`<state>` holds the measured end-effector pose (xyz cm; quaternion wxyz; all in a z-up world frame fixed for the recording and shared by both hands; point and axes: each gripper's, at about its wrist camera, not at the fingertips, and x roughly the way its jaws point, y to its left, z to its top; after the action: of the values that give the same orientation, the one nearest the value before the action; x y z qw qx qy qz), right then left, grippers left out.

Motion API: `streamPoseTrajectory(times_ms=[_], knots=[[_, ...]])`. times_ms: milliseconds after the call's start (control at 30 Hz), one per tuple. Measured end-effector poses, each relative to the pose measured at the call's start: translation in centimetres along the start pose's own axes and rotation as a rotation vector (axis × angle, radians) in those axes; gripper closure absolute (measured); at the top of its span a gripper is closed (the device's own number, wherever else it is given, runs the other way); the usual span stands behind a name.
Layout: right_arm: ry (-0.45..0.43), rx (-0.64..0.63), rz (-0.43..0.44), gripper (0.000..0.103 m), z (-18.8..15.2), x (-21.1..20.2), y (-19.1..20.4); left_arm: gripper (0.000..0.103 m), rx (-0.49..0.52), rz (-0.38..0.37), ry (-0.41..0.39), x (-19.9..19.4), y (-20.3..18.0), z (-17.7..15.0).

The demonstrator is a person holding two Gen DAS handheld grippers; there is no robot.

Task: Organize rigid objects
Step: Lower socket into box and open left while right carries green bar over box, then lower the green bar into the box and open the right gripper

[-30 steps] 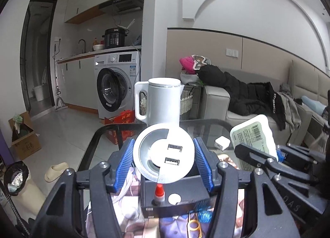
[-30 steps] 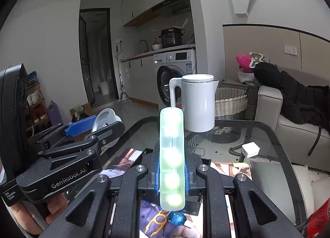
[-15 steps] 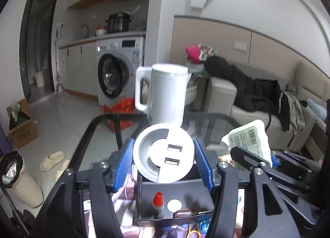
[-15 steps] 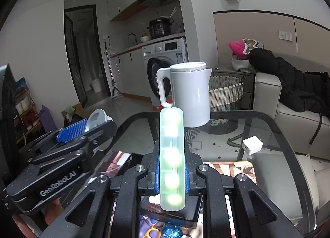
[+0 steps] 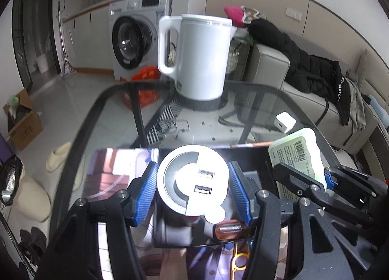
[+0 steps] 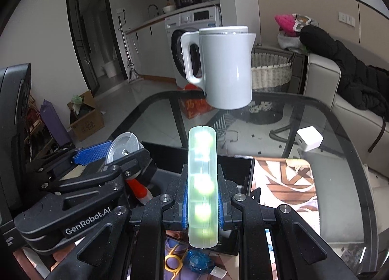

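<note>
Black organizer tray (image 5: 248, 158) is seen low in the centre of both views, directly beneath both grippers, on the glass table (image 5: 116, 114). Behind it, at upper centre, a white kettle (image 5: 201, 56) is set. A round USB hub (image 5: 193, 184) is clamped face-up by the left gripper (image 5: 193, 190). A slim green pill case (image 6: 201, 182) is pinched by the right gripper (image 6: 201, 204), its long axis pointed away toward the kettle; the tray lies just below, roughly equally near both.
</note>
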<state>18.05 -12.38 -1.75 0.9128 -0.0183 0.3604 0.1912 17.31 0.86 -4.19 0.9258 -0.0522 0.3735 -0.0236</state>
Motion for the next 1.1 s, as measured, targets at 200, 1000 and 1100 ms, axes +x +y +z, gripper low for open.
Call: streamPoseTrajectory(times_ms=[200,1000,1100], knots=[[0.063,0.016,-0.004,0.087,-0.6,1.3,-0.7,0.046,-0.012,-0.018,0.053,1.3,-0.1,-0.2],[0.165,0.015,0.025,0.080,-1.7,1.2,-1.9,0.037,0.048,-0.002,0.068,-0.3,-0.5,-0.4],[0.127,0.017,0.036,0.080,-1.3,-0.8,-2.4,0.035,0.051,-0.021,0.032,-2.1,-0.5,-0.3]])
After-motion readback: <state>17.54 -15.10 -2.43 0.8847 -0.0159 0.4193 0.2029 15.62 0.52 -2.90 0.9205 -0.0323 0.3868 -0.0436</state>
